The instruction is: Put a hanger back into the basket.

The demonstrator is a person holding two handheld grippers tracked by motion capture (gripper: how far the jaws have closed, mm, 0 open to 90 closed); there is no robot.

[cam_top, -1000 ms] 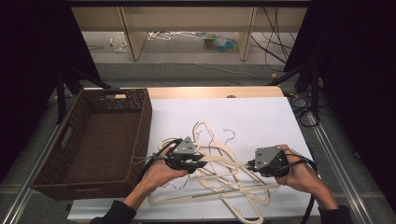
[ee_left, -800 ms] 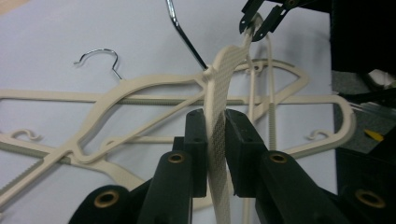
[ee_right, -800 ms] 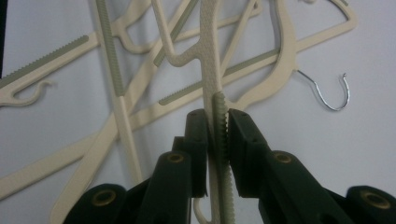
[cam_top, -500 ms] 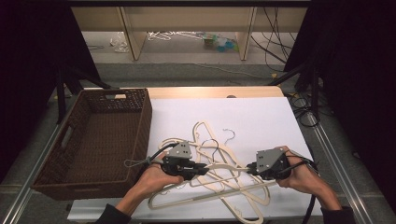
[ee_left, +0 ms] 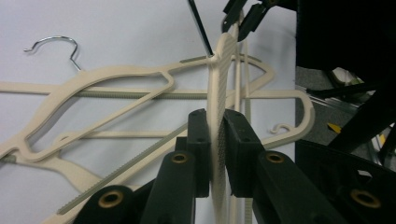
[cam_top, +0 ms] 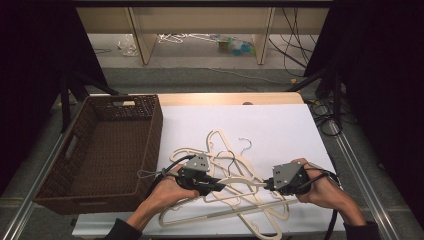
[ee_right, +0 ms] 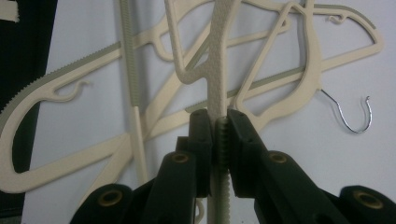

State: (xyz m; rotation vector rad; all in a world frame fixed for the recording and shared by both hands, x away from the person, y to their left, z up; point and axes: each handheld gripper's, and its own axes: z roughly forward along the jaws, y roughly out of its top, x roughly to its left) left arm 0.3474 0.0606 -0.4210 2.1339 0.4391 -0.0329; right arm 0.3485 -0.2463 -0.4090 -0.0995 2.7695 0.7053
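On the white desk (cam_top: 280,125), near the front edge, lies a tangled pile of cream plastic coat hangers (cam_top: 220,150) with thin silver wire hooks. One cream hanger (cam_top: 240,182) from that pile is held between the two hands, just above the rest. The left gripper (cam_top: 212,186) has its jaws pressed tight on one end of it. In the left gripper view, the black jaws squeeze the bumpy cream strip (ee_left: 216,140) from both sides. The left jaws have just been closing, and the hanger is between them. The right gripper (cam_top: 267,185) has its jaws clamped on the other end. In the right gripper view, the toothed cream bar (ee_right: 220,135) sits pinched between them.

The held hanger runs sideways across the desk, from one hand to the other. Its long line goes left to right, about even with the front edge of the desk. It stands on its thin edge in both pairs of jaws. I cannot tell which way its hook points, because the pile hides it.

To do this step well, both hands should lift together and keep level, so the hanger does not twist. Go up slowly, because the other hangers may be hooked on it and could come along. A small wiggle may shake them off. A dark brown woven basket (cam_top: 60,165) waits at the left of the desk, and it looks like the place for the hanger.
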